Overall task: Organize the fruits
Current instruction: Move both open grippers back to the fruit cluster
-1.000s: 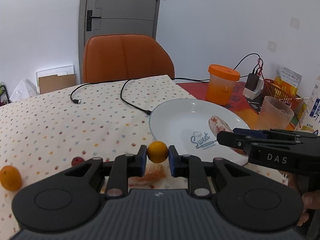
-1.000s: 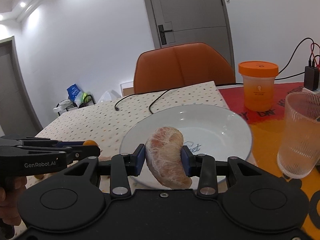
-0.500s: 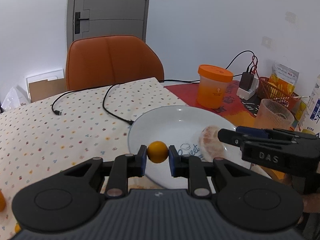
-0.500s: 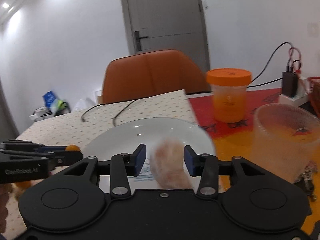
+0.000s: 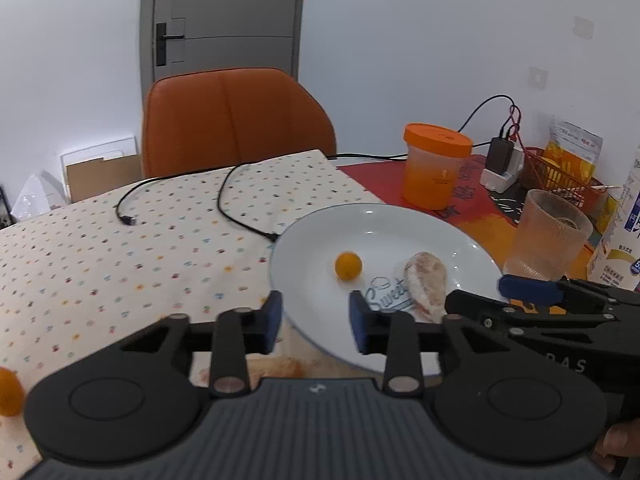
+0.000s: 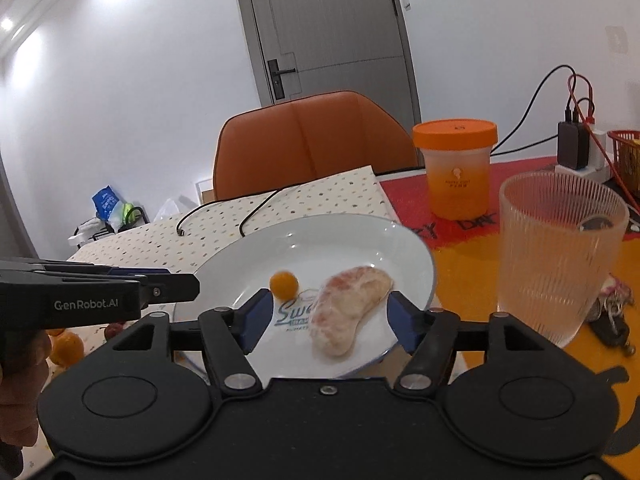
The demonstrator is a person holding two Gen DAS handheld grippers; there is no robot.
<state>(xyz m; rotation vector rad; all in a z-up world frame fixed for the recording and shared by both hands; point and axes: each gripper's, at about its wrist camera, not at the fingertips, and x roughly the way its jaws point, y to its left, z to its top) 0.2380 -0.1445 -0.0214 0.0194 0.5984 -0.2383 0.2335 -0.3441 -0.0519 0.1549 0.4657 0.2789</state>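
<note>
A white plate (image 5: pixel 472 248) (image 6: pixel 400 232) rests on the table. On it lie a small round orange fruit (image 5: pixel 349 266) (image 6: pixel 284 283) and a peeled pomelo segment (image 5: pixel 426 286) (image 6: pixel 348 312). My left gripper (image 5: pixel 316 320) (image 6: pixel 176 280) hovers at the plate's near left rim, jaws opening, nothing between its pads. My right gripper (image 6: pixel 330 318) (image 5: pixel 492 296) is over the plate's near right side, jaws opening. The segment lies between its pads, and neither pad touches it.
A ribbed glass (image 6: pixel 560 256) and an orange-lidded jar (image 6: pixel 456 168) stand right of the plate. Black cables (image 5: pixel 240 208) cross the dotted cloth. More small oranges (image 5: pixel 10 386) (image 6: pixel 66 346) lie at the near left. An orange chair (image 5: pixel 236 120) stands behind the table.
Both grippers have opened. The small orange left the left pads and now lies on the plate. The pomelo segment left the right pads and rests on the plate.
</note>
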